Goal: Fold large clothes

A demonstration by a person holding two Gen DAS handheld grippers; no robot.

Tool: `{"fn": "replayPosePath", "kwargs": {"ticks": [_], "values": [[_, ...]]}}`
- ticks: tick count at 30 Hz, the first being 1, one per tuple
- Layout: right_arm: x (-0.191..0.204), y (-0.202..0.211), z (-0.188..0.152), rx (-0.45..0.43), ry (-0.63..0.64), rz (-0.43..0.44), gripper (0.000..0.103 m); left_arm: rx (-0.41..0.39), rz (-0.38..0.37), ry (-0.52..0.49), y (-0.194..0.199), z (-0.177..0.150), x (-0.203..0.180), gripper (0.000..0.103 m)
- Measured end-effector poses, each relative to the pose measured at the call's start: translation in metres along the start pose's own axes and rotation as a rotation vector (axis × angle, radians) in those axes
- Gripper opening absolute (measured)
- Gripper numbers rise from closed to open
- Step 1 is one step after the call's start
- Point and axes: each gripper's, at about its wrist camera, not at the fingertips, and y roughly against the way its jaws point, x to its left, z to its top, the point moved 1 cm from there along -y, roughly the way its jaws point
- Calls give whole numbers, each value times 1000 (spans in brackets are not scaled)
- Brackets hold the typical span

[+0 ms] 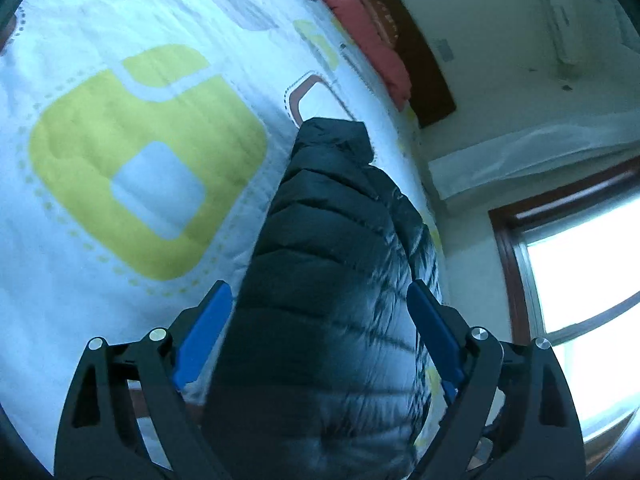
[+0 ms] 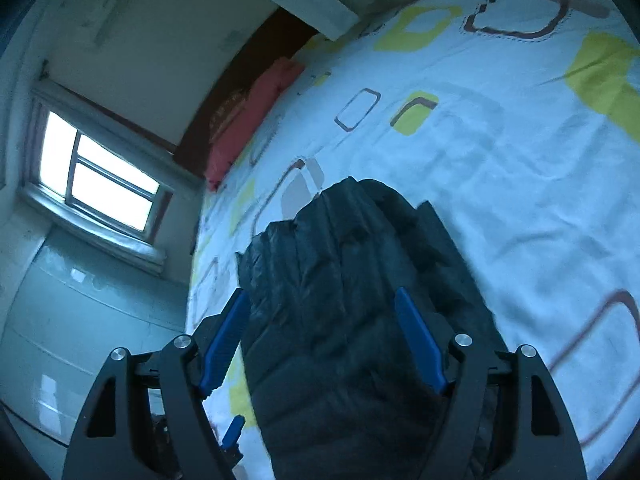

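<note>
A black quilted puffer jacket (image 1: 332, 264) lies in a long bundle on the bed's patterned sheet (image 1: 120, 160), near the bed's edge. My left gripper (image 1: 320, 292) is open, its blue fingers (image 1: 208, 332) wide apart on either side of the jacket's near end. In the right wrist view the same jacket (image 2: 352, 288) runs away from me between the blue fingers (image 2: 420, 340) of my right gripper (image 2: 322, 300), which is also open. I cannot tell whether either gripper touches the fabric. A blue fingertip of the other gripper (image 2: 234, 432) shows low at the left.
A red pillow (image 1: 368, 32) (image 2: 248, 120) lies at the head of the bed against a dark headboard (image 1: 416, 60). A bright window (image 1: 588, 300) (image 2: 100, 176) is in the wall beside the bed. The sheet (image 2: 500, 180) spreads wide beside the jacket.
</note>
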Motion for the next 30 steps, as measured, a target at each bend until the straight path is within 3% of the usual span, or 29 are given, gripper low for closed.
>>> {"fn": "replayPosePath", "kwargs": {"ticks": [5,10,13,18,30], "values": [[-10,-35,13,4,38,-104,74,-1,43,10,-34,8,-10,90],[-35,-55,17,23,61,-145,74,58,89,46,-66,6,6,93],[-56,-66,15,55,50,-131,80,93,52,84,-81,3,16,97],[-91,-82,10,117,-26,-8,84,125,46,49,-96,-3,14,101],[-91,-77,-3,142,52,106,72,135,74,-73,-103,-10,6,101]]}}
